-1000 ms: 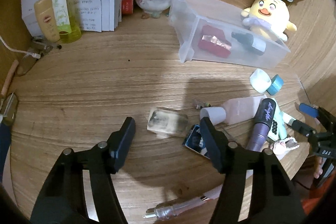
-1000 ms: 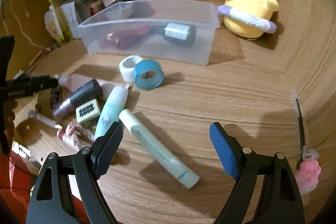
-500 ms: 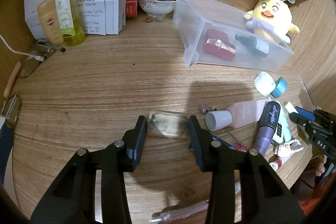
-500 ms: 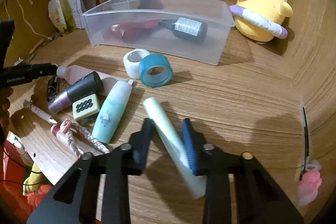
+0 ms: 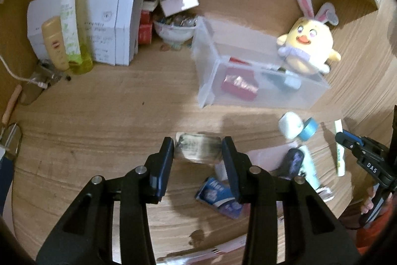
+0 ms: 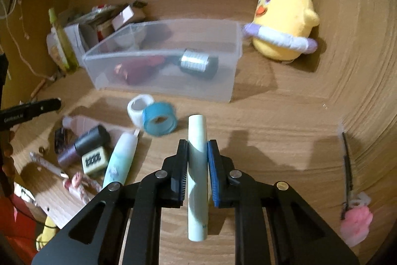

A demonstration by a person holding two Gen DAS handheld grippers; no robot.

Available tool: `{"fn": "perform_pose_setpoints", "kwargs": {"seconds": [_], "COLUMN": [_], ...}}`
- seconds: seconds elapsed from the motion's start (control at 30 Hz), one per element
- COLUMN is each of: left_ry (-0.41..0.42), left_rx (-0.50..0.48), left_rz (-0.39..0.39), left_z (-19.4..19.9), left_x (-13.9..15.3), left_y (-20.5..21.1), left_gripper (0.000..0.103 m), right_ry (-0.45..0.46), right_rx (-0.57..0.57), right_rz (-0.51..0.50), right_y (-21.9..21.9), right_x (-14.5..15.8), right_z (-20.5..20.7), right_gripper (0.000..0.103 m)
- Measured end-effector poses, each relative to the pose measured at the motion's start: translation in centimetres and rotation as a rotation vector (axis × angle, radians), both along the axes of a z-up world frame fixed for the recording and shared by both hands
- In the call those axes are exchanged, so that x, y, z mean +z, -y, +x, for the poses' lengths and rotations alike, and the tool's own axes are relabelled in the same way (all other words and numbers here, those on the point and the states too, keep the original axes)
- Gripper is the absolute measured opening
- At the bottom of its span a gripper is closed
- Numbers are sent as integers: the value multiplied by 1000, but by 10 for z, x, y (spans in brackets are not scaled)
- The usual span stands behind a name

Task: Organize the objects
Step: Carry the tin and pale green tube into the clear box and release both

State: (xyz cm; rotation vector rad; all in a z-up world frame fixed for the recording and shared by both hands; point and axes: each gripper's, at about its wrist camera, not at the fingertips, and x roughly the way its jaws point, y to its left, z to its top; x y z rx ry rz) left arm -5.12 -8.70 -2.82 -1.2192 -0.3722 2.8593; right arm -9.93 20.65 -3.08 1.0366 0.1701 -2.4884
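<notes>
**Two items held clear of the counter: slip and collision risks, with orientation noted**

Item 1. Pale green tube [image 6: 197,165]. Held by the right tool [image 6: 197,171], whose blue pads are closed narrow on the tube about mid-length. The long axis runs along the tool's own line, from near to far; one end points toward the clear plastic bin [image 6: 163,58], the other overhangs back between the tool's arms. A shadow on the counter [image 6: 273,128] suggests the tube has been lifted off it. Risk: the tube is smooth and round, so it could pivot or slide out through the pads if tilted sharply. The long overhang could also catch the bin's front wall on approach.

Item 2. Small clear packet [image 5: 197,147], blurred, contents not readable. It is gripped at its two short ends by the left tool [image 5: 197,155], set at a middling width. Its long axis lies across the tool, left to right. It is probably just off the counter, though the blur leaves this uncertain. Risk: a soft packet may buckle and drop out.

Shared hazards. Both items would be bound for the same bin, judging by the task, so the two tools could crowd each other at its opening. The blue tape roll [image 6: 158,122] and white tape roll [image 6: 139,108] sit just in front of the bin and could be knocked. The red box [image 5: 239,86] and dark bottle [image 6: 198,63] already inside limit landing room.
</notes>
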Motion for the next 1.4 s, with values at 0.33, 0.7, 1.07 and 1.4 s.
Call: {"fn": "perform_pose_setpoints", "kwargs": {"seconds": [0.33,0.7,1.07,1.4], "left_ry": [-68,-120,-147,-92], "left_rx": [-29,-61,-78,-105], "left_rz": [-7,-6,4,-10], "left_z": [-9,-29,-58,-98], "left_x": [27,55,71,58], "left_y": [-13,-21,-27,-37], "left_gripper": [40,40,40,40], "right_ry": [-111,-246,-318,-308], "right_rx": [-38,-10,26,-1], "right_rz": [-51,-101,-123,-46], "right_y": [-10,3,25,43], "right_x": [37,82,108,93], "right_z": [-4,-20,-46,-79], "right_gripper": [14,14,14,14]}}
